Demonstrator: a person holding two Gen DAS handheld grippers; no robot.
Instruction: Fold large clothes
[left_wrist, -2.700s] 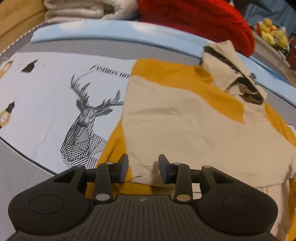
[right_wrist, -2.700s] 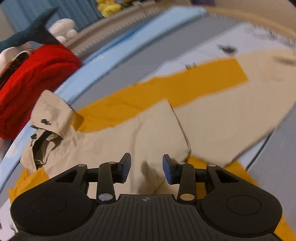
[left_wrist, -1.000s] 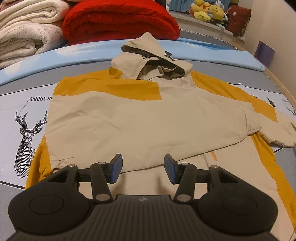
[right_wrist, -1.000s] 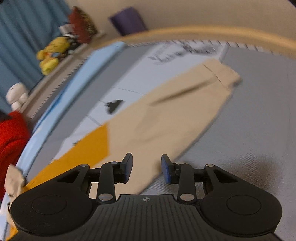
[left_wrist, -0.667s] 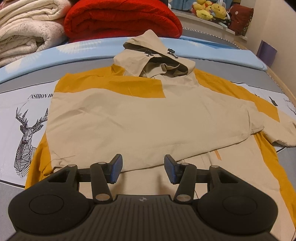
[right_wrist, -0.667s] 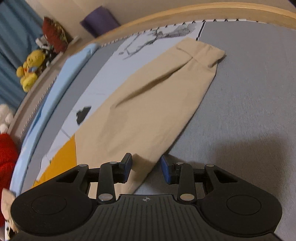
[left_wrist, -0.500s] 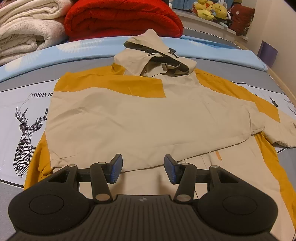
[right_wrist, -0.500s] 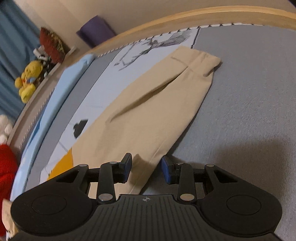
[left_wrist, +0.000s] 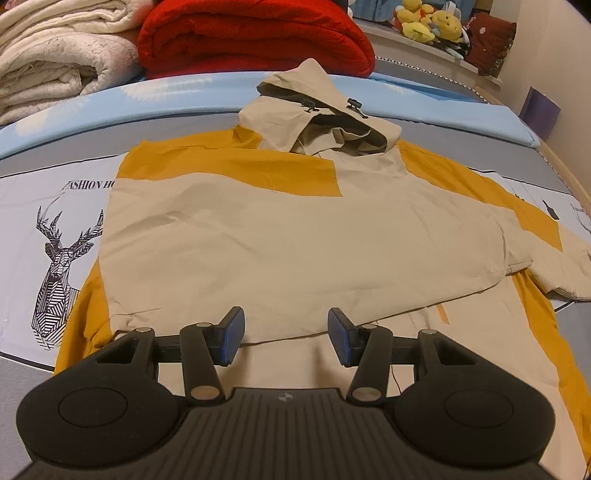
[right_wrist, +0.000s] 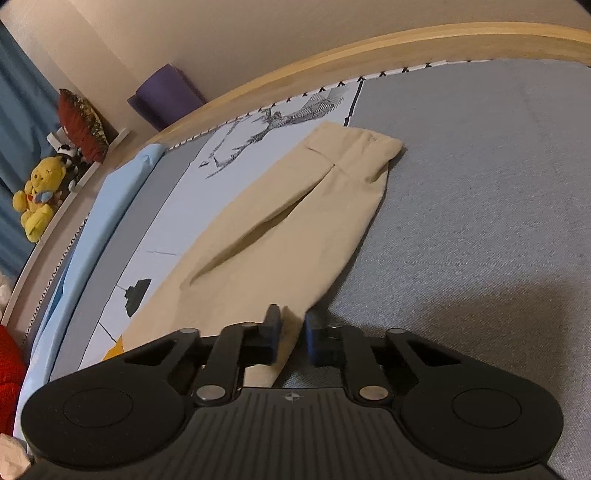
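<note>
Left wrist cam sits low over the near hem of the jacket (left_wrist: 288, 236), looking up its length toward the hood (left_wrist: 325, 114) and the blankets (left_wrist: 255, 37) at the far edge; left gripper (left_wrist: 286, 332) fills the bottom. Right wrist cam is close over the sleeve (right_wrist: 291, 229), looking along it to the cuff and the wooden rail (right_wrist: 369, 59), right gripper (right_wrist: 291, 332) in the foreground. Shared: the jacket, printed sheet (left_wrist: 48, 206), plush toys (right_wrist: 33, 206)

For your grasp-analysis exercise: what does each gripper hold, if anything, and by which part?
The right gripper is closing on the near edge of the jacket's beige sleeve. The left gripper holds nothing.
</note>
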